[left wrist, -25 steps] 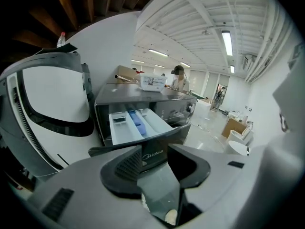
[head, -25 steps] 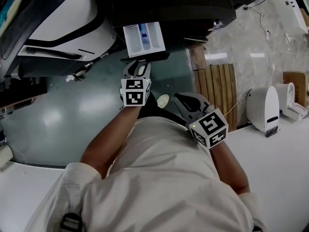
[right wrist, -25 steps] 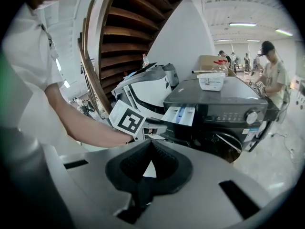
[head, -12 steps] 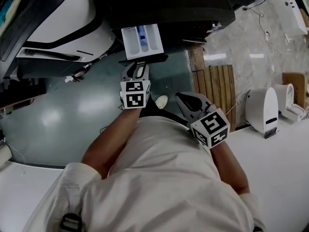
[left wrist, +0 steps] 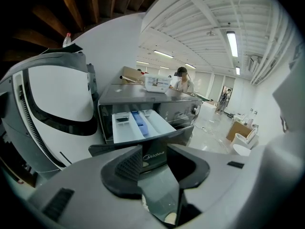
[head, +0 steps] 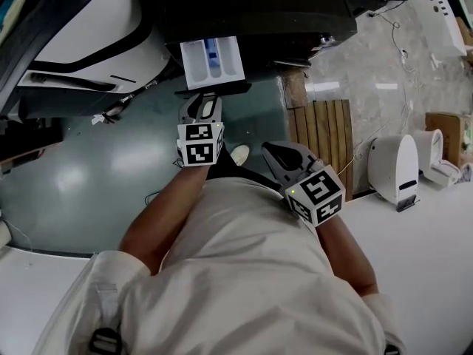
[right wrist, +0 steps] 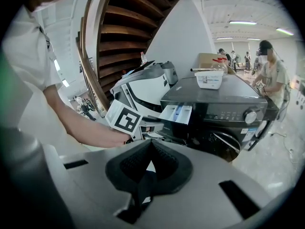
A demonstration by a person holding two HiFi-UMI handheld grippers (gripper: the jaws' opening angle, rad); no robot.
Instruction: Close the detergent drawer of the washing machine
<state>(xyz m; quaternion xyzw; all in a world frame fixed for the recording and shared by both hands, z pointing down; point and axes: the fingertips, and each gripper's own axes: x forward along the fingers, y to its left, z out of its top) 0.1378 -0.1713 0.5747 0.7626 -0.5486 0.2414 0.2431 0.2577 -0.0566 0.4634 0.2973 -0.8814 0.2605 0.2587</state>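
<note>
The left hand-held gripper (head: 201, 100), jaws part-open, just narrowing and empty, pointed at the open detergent drawer (head: 213, 59); the right hand-held gripper (head: 272, 151) hung closed, empty.

One dark washing machine (head: 259, 9) has one detergent drawer (head: 212, 59) with three compartments, and one white tub (right wrist: 208, 79) sits on its top. There are two grippers, the left gripper (head: 201, 100) and the right gripper (head: 275, 154), each with one marker cube (head: 199, 143), making two cubes. Around them are one big white machine (head: 81, 28), one wooden slatted board (head: 321, 143), and two small white appliances: a taller appliance (head: 392, 170) and a lower appliance (head: 437, 157).
</note>
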